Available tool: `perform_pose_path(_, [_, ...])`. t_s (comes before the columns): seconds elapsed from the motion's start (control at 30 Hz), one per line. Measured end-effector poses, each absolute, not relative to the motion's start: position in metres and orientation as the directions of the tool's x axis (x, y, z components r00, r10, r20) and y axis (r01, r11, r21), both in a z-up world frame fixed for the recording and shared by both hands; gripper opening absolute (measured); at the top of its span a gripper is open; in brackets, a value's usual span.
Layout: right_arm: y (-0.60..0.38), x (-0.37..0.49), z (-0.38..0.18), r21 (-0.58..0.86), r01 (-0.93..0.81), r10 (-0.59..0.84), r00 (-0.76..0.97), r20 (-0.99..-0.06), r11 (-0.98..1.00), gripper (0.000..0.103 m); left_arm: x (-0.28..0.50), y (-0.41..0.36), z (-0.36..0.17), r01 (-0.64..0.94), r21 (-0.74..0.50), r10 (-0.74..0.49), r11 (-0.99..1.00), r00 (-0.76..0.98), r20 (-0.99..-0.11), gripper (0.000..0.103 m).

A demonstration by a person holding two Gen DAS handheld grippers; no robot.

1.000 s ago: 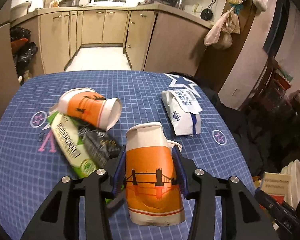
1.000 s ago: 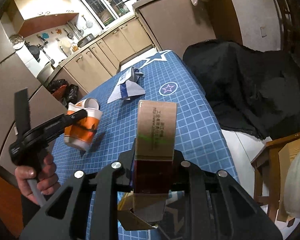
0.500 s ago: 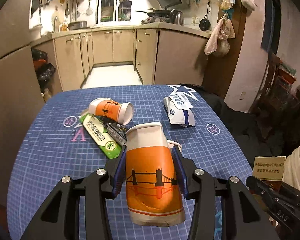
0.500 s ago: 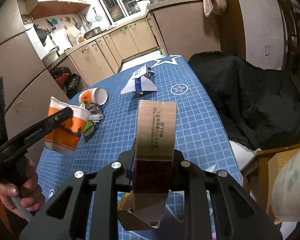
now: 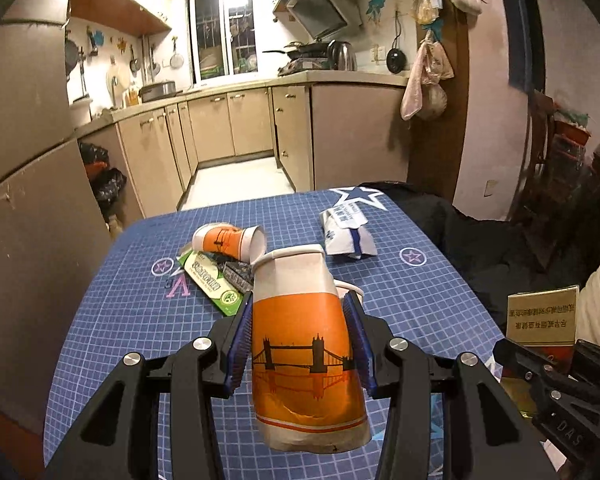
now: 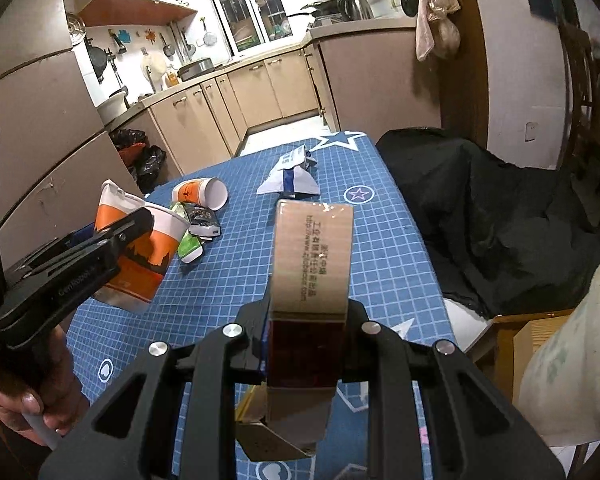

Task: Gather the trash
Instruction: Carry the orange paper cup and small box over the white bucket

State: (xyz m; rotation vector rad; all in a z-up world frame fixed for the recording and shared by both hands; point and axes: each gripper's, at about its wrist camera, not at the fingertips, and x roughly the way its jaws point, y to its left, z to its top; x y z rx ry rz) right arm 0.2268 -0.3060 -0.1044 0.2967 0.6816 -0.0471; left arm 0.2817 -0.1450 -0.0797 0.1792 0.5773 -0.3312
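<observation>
My left gripper [image 5: 300, 344] is shut on a crushed orange paper cup [image 5: 306, 360] with a bridge print, held above the blue grid table [image 5: 132, 320]. It also shows in the right wrist view [image 6: 140, 256]. My right gripper [image 6: 306, 340] is shut on a brown and dark red carton box [image 6: 310, 264], held above the table's near right side. On the table lie a second orange cup [image 5: 228, 242] on its side, a green wrapper [image 5: 212, 284], a dark wrapper [image 5: 236, 272] and a white and blue packet [image 5: 346, 234].
A black cloth-covered seat [image 6: 500, 216] stands right of the table. Kitchen cabinets [image 5: 228, 124] and black trash bags [image 5: 108, 184] are beyond the far edge. A brown panel [image 5: 28, 240] runs along the left. A wooden chair [image 6: 516, 340] is at near right.
Both grippers have lifted and pulled back from the table with the cup and the box still held. The trash on the table has not moved.
</observation>
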Motion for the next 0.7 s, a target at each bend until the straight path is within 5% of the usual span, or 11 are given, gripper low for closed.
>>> perform_pose_path(0.7, [-0.353, 0.163, -0.075, 0.217, 0.237, -0.081, 0.830, -0.551, 0.947, 0.021, 0.229, -0.214, -0.058, 0.473, 0.149, -0.341, 0.868, 0.788, -0.512, 0.046])
